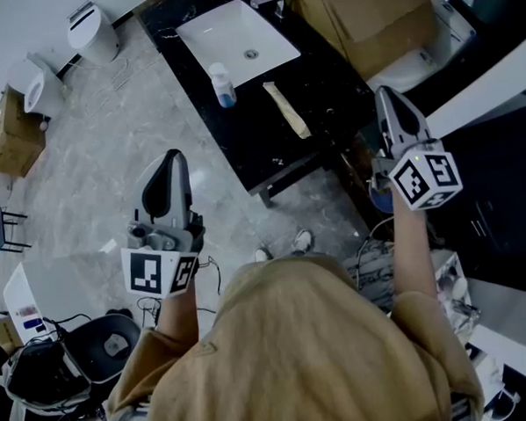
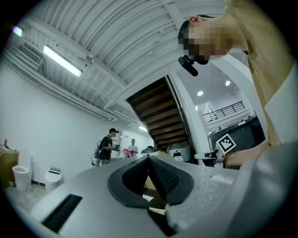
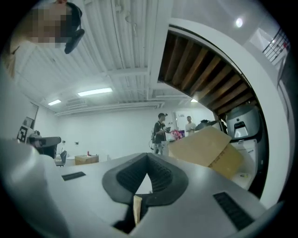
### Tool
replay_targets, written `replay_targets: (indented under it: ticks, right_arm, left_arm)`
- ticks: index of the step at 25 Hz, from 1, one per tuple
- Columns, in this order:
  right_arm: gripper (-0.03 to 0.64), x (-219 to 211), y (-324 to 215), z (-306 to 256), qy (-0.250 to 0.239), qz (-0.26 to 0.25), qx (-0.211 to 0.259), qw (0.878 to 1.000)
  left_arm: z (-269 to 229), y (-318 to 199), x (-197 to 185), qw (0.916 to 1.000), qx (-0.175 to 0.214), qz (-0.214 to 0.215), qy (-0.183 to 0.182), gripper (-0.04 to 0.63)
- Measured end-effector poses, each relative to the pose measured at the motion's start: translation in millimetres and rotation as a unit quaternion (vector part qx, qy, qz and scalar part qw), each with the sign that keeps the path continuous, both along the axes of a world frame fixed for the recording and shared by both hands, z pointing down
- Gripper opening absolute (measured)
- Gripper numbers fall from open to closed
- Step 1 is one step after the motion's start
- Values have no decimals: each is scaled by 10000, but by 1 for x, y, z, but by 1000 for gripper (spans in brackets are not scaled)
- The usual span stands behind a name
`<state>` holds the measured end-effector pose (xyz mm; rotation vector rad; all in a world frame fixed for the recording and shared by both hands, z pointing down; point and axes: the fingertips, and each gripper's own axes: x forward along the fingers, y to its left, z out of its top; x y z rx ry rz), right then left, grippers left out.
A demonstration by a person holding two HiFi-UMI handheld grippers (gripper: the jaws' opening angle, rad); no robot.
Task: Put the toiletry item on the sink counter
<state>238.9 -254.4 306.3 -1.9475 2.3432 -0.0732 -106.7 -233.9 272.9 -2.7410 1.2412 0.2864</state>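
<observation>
The fingers (image 2: 164,177) of the left gripper (image 2: 149,158) are pressed together tip to tip with nothing between them. Those of the right gripper (image 3: 148,155) are closed the same way, on nothing. A thin pale sliver shows low in the slot behind the right pads, too small to name.

Both gripper views look out level across the room rather than at the worktop, so the spacing has to be read from the head view. There the two grippers are held up in front of the person. The black worktop (image 1: 242,149), with its white sink (image 1: 236,39), lies farther off between them and apparently below.

Two toiletry things rest on it, near of the sink. A bottle (image 1: 224,84) stands upright just beside the sink's near left corner; it has a white cap and a blue lower part. A flat beige strip (image 1: 287,109) lies a little to its right. Its long axis runs far to near, with the near end leaning right, roughly along the worktop's right edge.

Which of the two the task means cannot be told. The strip looks closer to the right fingers and the bottle to the left. With both on the worktop and both grippers empty, the placing seems done.
</observation>
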Motion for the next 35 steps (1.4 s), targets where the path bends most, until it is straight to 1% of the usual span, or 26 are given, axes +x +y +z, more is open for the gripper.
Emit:
replay_targets:
  ticks: [3,7,11,15,21,25,30,35]
  right_arm:
    - [3,-7,16,-34,191,-58,447,9988]
    - [3,-12,40,-68,442,-35,868,9952]
    - [3,-10,62,-90,617,53,1173,9912]
    - [3,0,83,-101,621,290,1338,9886]
    - [3,12,108,-103,749,707,1360,9853]
    - [3,22,120,-96,605,909,1286,9857]
    - [3,22,124,-89,375,900,1173,9883]
    - [3,24,122,-73,310,909,967,9907]
  left_arm:
    - [-7,-2,-5,9999,94,-83,15,3]
    - [-15,-1,-12,9996,197,-185,32,3]
    - [-22,1,-19,9991,282,-301,78,3]
    - [-26,1,-28,9986,317,-414,119,3]
    - [-29,2,-35,9980,342,-500,185,3]
    - [-23,1,-35,9981,254,-527,197,3]
    - [-10,2,-34,9984,47,-536,166,4]
    - [-10,1,-27,9989,28,-453,123,3]
